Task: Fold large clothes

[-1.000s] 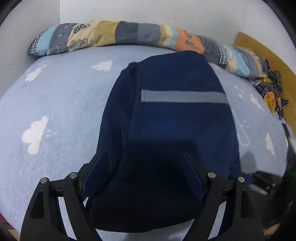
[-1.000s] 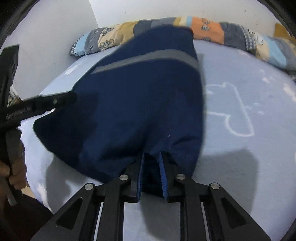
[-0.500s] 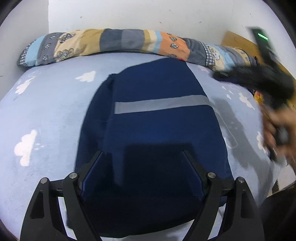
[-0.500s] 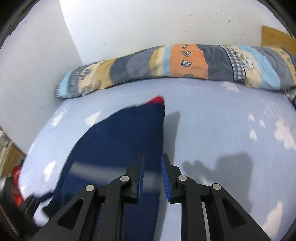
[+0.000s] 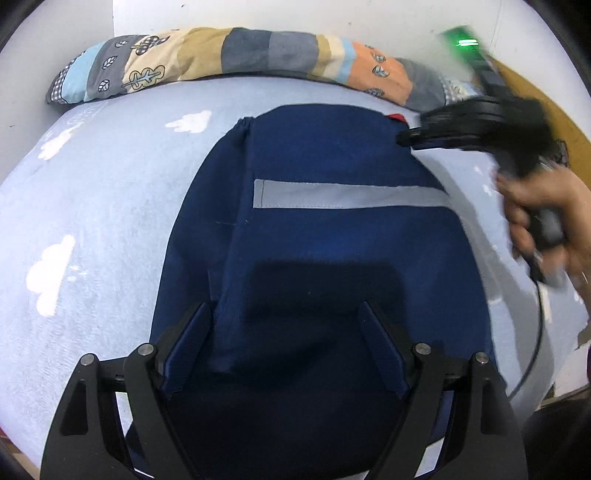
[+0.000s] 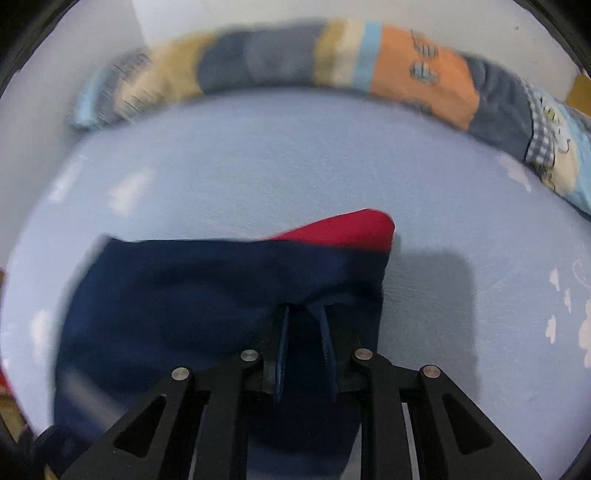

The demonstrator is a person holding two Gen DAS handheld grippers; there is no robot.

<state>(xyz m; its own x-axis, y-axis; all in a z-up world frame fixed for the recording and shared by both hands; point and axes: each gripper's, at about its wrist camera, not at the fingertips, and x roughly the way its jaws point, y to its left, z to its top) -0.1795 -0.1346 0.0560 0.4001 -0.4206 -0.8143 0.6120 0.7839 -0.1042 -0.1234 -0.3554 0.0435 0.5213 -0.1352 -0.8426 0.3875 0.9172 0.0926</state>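
Note:
A navy blue garment (image 5: 332, 240) with a grey stripe (image 5: 351, 194) lies folded on the light blue bed sheet (image 5: 92, 221). My left gripper (image 5: 286, 314) is open, its fingers spread over the garment's near end. My right gripper (image 6: 304, 314) is shut on the garment's far right corner, where the navy cloth (image 6: 184, 295) bunches between the fingers and a red lining (image 6: 347, 229) shows. In the left wrist view the right gripper (image 5: 402, 138) appears blurred at that far corner, held by a hand (image 5: 543, 218).
A long patchwork bolster (image 5: 240, 55) runs along the back of the bed against the white wall (image 5: 258, 13); it also shows in the right wrist view (image 6: 424, 77). A wooden board (image 5: 554, 107) stands at the far right. White cloud prints (image 5: 48, 277) dot the sheet.
My right gripper has carried its end of the garment from the near edge up to the far end, doubling the cloth over. My left gripper stays open over the near end.

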